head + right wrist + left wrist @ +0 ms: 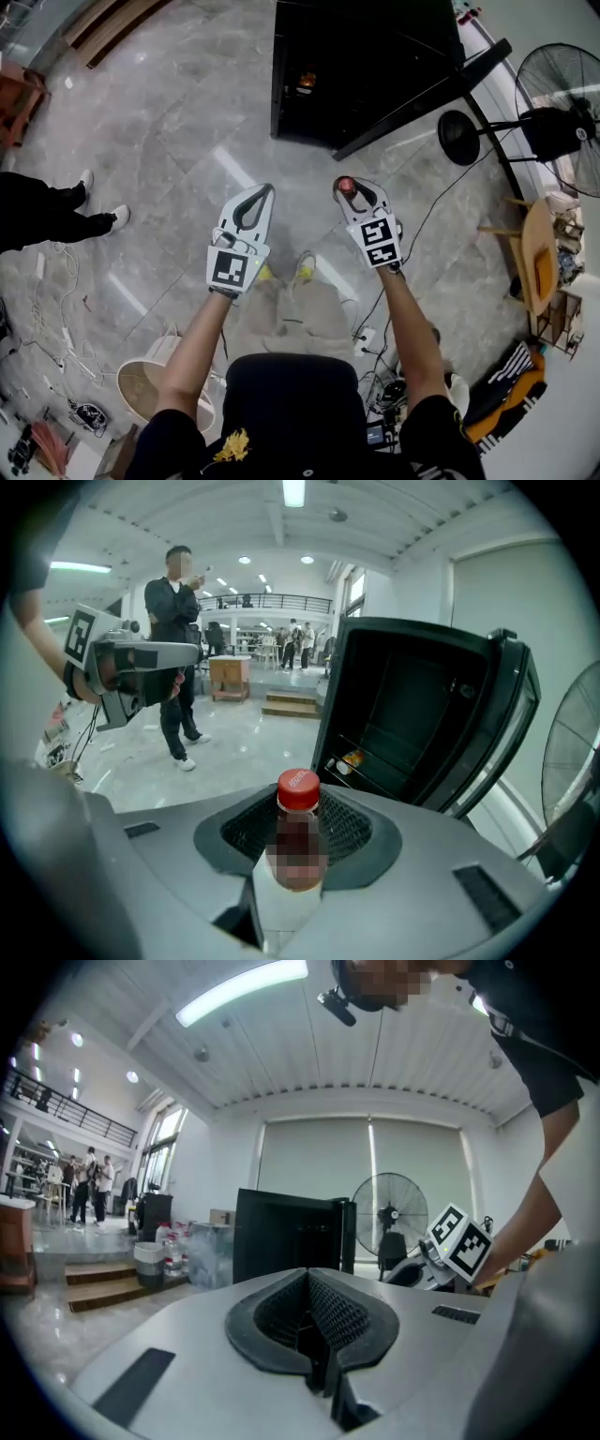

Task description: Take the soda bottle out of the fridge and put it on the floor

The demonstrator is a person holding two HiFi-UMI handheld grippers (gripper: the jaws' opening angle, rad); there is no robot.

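Pedestal fan (562,122) at right, beside wooden furniture (539,248). Bystander (42,214) at left: black trousers, white shoes. White cables (52,309) strewn lower left, near pale bucket (141,384).

Glossy grey marble floor (169,122); standing fan (561,120) at 2 o'clock; wooden steps (108,26) at 11 o'clock; white slatted ceiling (403,1044), long strip light (242,991).

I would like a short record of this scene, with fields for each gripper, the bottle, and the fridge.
left gripper: jaws together, empty
right gripper: jaws closed on the soda bottle
soda bottle: red cap up, outside the fridge, held over the floor, not yet set down
fridge: black, door open
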